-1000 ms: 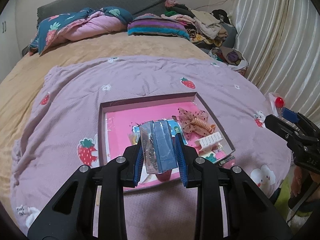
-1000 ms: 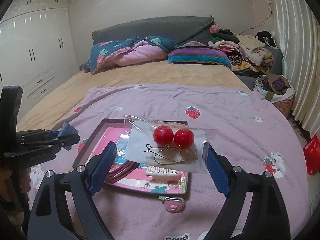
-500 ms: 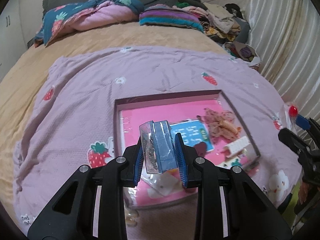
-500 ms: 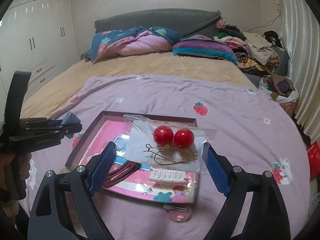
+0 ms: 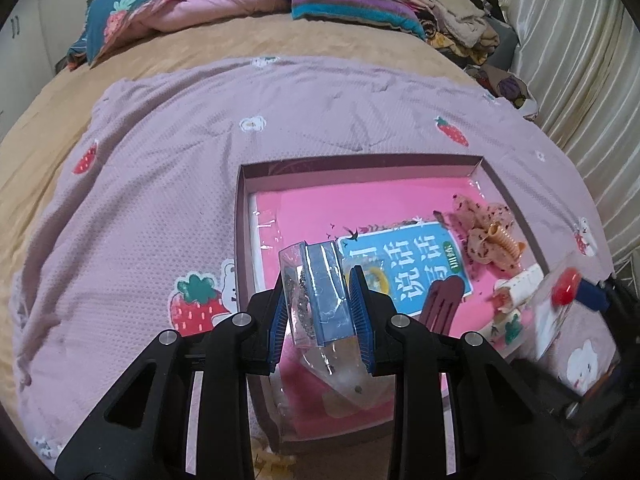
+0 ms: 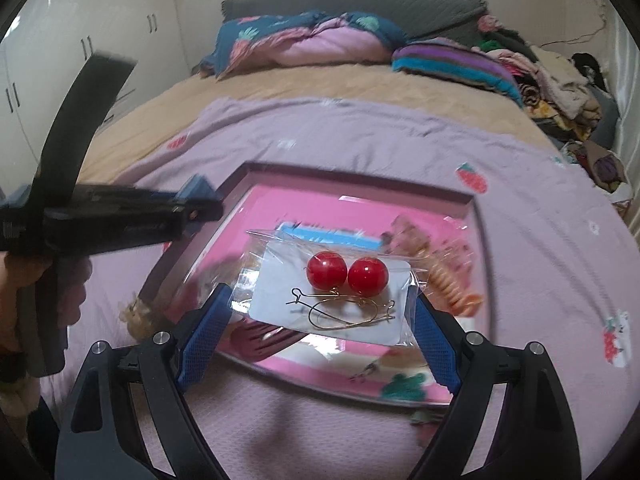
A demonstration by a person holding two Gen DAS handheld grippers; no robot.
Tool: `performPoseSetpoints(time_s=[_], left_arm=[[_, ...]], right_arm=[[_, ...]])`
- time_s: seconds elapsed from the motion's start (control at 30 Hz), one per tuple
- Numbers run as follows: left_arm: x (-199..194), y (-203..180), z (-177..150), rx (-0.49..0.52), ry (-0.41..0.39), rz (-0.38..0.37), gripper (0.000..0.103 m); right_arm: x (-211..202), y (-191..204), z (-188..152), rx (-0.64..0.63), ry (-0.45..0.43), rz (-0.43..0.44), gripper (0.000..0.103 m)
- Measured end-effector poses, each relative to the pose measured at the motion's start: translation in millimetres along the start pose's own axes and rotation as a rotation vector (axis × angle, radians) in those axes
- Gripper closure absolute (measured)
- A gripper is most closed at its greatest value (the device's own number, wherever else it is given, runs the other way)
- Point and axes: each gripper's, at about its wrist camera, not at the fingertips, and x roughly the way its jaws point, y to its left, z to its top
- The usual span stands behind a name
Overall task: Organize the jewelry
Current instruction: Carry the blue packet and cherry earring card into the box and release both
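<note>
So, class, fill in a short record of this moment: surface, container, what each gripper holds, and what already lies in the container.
surface: lilac strawberry-print blanket on a bed
container: shallow open box with a pink lining
left gripper: jaws shut on a clear packet with a blue card, over the box's near left part
right gripper: jaws shut on a clear bag of red ball earrings with gold hooks
in the box: blue printed card, dotted bow hair claw, dark red hair clip

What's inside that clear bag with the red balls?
The bag holds a white card with two red ball earrings on gold wire hooks. Whatever is behind the card is hidden.
</note>
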Motion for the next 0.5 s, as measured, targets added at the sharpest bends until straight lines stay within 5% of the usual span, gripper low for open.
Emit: performPoseSetpoints(time_s=[0.5], left_arm=[[26, 1, -1, 0.007, 0.041, -0.006, 0.082]], right_arm=[[45, 22, -14, -0.037, 0.084, 0.035, 0.017]])
